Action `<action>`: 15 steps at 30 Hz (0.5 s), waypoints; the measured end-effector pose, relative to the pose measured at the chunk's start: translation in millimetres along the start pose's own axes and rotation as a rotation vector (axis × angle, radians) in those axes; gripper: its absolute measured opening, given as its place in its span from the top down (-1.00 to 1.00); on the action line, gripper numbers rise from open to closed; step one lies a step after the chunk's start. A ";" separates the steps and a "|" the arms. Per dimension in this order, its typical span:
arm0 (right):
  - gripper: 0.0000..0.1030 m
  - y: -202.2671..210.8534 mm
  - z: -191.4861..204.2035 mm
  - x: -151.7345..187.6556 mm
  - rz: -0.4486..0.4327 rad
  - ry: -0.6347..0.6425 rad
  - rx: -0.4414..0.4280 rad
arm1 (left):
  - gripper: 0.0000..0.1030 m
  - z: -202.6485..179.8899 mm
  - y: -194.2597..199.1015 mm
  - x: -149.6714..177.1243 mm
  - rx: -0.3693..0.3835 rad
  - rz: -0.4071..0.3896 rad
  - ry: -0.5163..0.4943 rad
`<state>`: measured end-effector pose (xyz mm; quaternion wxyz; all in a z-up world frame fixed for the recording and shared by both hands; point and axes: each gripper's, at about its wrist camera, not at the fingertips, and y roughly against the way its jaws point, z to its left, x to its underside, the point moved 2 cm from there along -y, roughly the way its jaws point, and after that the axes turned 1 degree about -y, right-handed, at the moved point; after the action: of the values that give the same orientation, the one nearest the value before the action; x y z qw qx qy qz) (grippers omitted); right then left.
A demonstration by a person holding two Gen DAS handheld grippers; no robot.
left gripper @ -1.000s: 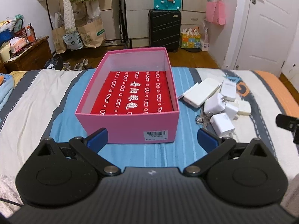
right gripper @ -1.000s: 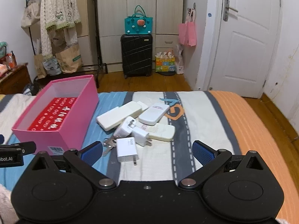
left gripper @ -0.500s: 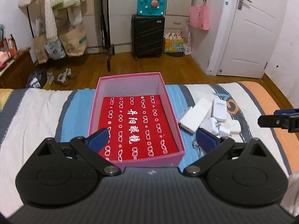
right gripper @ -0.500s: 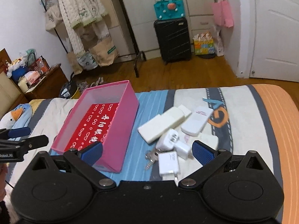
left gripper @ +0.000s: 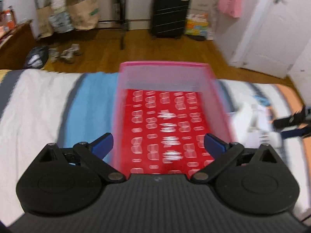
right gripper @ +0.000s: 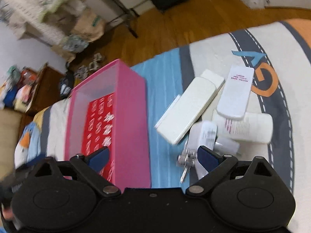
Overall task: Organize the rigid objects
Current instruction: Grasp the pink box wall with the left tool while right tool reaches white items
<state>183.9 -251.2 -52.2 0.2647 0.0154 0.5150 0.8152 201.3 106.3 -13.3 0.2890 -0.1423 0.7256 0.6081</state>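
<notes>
A: Bed (right gripper: 281,38), pink box (right gripper: 132,120) left, white chargers (right gripper: 204,134) and keys (right gripper: 185,159) piled right of it.
B: Left hand-held gripper (left gripper: 158,145), right hand-held gripper (right gripper: 153,155): both spread, empty. Risk: pile shifts, keys slip.

left claw (left gripper: 158,144): spread, empty | over pink box (left gripper: 165,71) | on bed (left gripper: 38,101)
</notes>
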 end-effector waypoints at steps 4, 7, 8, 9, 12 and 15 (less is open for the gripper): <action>-0.89 -25.6 -11.0 -14.2 -0.085 -0.016 0.043 | -0.95 27.8 -28.2 10.8 -0.030 0.027 0.021; -0.89 -36.7 -20.4 -15.8 -0.144 0.029 0.091 | -0.93 40.9 -49.4 15.0 -0.025 0.063 0.052; -0.89 -40.3 -24.7 -17.8 -0.145 0.032 0.102 | -0.88 43.6 -54.7 15.7 -0.030 0.072 0.047; -0.87 -43.9 -29.1 -18.4 -0.147 0.031 0.102 | -0.87 45.2 -58.0 16.0 -0.029 0.074 0.041; -0.71 -57.0 -43.8 -24.4 -0.127 0.013 0.102 | -0.82 50.5 -67.5 15.1 0.008 0.077 0.051; -0.59 -63.9 -51.8 -33.0 -0.163 0.002 0.087 | -0.58 55.8 -77.5 17.0 0.048 0.091 0.090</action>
<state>223.4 -287.9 -122.5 0.3286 -0.0158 0.5498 0.7678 244.8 145.6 -90.7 0.2315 -0.1292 0.7578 0.5962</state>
